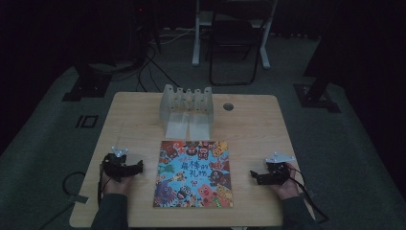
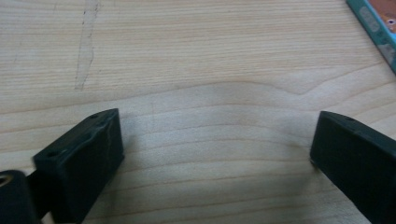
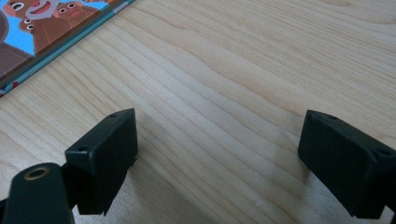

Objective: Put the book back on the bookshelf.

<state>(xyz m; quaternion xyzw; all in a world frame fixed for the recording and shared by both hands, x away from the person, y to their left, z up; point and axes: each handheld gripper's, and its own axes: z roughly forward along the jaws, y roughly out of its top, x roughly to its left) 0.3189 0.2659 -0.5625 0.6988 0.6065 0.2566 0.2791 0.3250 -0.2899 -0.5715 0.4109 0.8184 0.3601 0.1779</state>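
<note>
Light wooden table (image 1: pixel 253 124), colourful picture book (image 1: pixel 194 173) lying flat, translucent slotted rack (image 1: pixel 186 109) behind it

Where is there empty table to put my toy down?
Bare wood lies between the left gripper and the picture book, between the book and the right gripper, and along the table either side of the clear rack. The middle, from rack to book, is crowded.

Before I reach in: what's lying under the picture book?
The picture book lies flat on the wooden table; bare wood surrounds it. Whatever its cover hides cannot be seen.
</note>
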